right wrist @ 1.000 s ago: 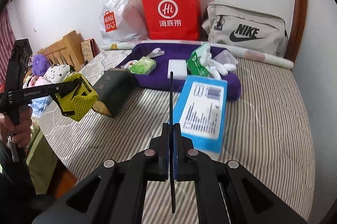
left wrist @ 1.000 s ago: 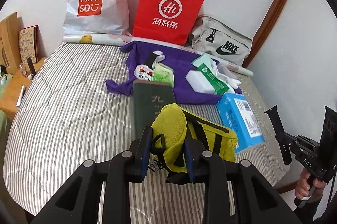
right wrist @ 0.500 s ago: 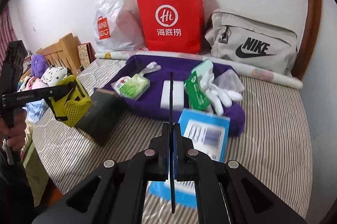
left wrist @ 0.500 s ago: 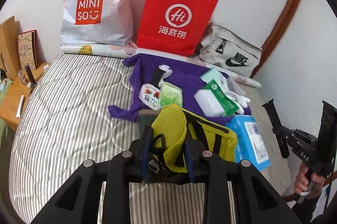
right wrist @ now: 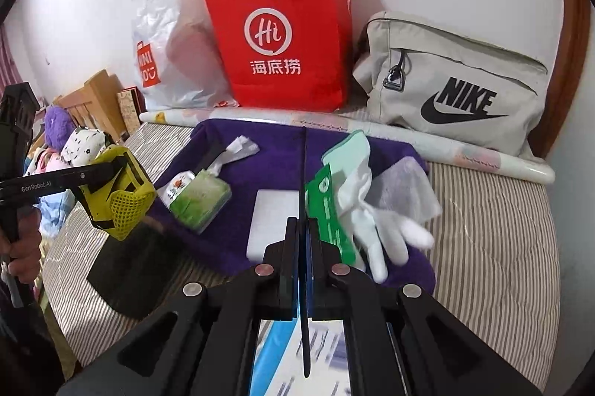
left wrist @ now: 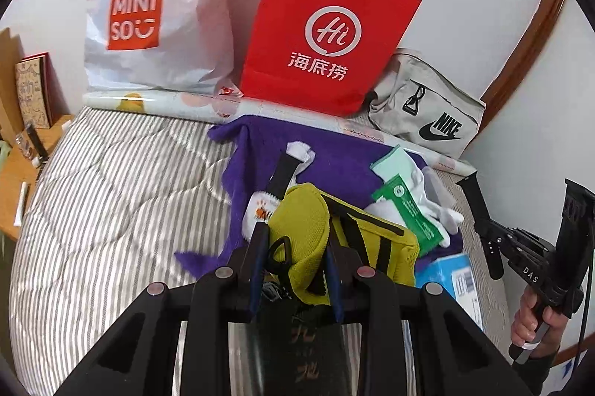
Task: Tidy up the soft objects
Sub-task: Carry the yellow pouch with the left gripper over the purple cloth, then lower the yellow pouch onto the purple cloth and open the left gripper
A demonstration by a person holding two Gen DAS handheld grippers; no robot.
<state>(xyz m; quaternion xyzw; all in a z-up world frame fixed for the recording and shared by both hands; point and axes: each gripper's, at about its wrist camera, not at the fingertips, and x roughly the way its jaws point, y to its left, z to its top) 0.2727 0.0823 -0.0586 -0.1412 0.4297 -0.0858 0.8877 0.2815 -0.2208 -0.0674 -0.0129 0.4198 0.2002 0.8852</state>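
The left gripper is clamped on a yellow mesh pouch, its two blue-edged fingers pressing the bunched fabric from either side. The pouch is held off the bed, with its black straps and its netted end trailing to the right of the fingers. The gripper tilts down toward the bed, and in the right wrist view the person's left hand wraps the handle low at the left edge, the pouch hanging out from the gripper's tip over the bed's near corner.

The right gripper has its jaws pressed together with nothing between them. It also tilts down and hovers over the near edge of a purple cloth. In the left wrist view the person's right hand grips its handle at the far right, beside the bed.

Directly below the left gripper lies a dark book; a blue box sits just to its right. On the purple cloth lie a white sponge block, a green packet, white gloves and a pack of wipes. The cloth is spread on a striped bed. Against the wall at the far side of the bed stand a white plastic bag, a red paper bag and a grey Nike bag.
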